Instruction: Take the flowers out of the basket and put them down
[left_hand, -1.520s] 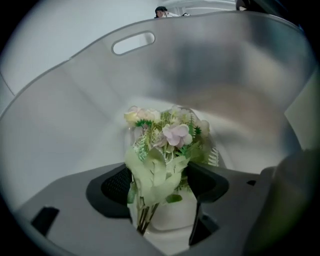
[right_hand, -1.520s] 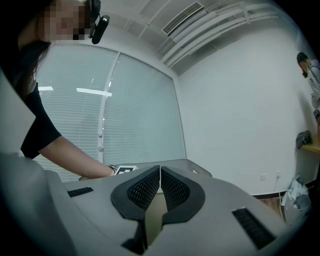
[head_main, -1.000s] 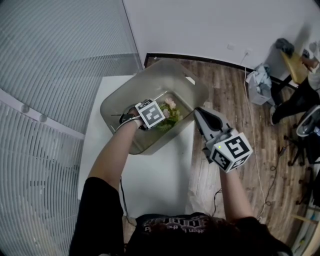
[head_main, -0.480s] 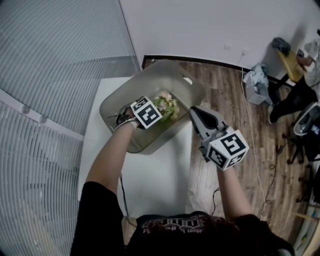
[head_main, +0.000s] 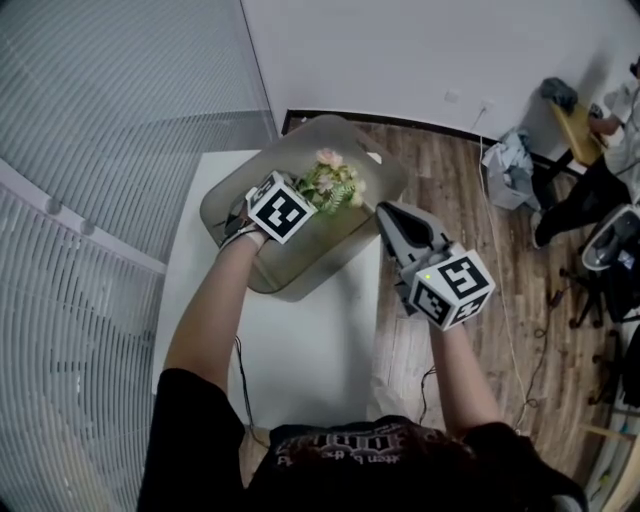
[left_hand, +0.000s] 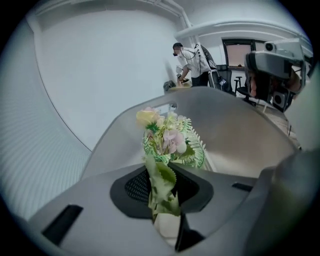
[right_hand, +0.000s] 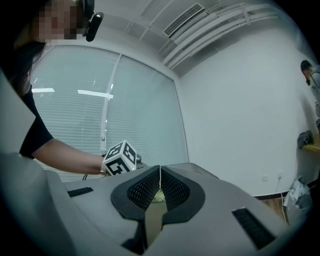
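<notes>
Pale striped panelling (head_main: 100, 150) closes the left of the head view, and beside it stands a white table (head_main: 320, 340) carrying a translucent grey basket (head_main: 222, 200). Over the basket's interior, near its far rim, the left gripper (head_main: 303, 197) holds a small bunch of artificial flowers (head_main: 333, 183). Its jaws have just been closing and now pinch the leafy stems low down, the pink and yellow heads standing clear above them. The bunch is up out of the basket's depth but not yet over bare table. To the right, well apart from the basket, the right gripper (right_hand: 159, 187) points level with its jaws together and nothing between them, so nothing steadies the basket. Beyond it lies a wooden floor (head_main: 470, 220). The main risk looks to be the hold itself: the pinch is on thin stems and soft leaves, so a quick swing could let the bunch swivel or slide free. A trailing frond might also snag the rim and drag the light, unheld basket along. A hurried release near the table's right edge could send the flowers onto the floor.
</notes>
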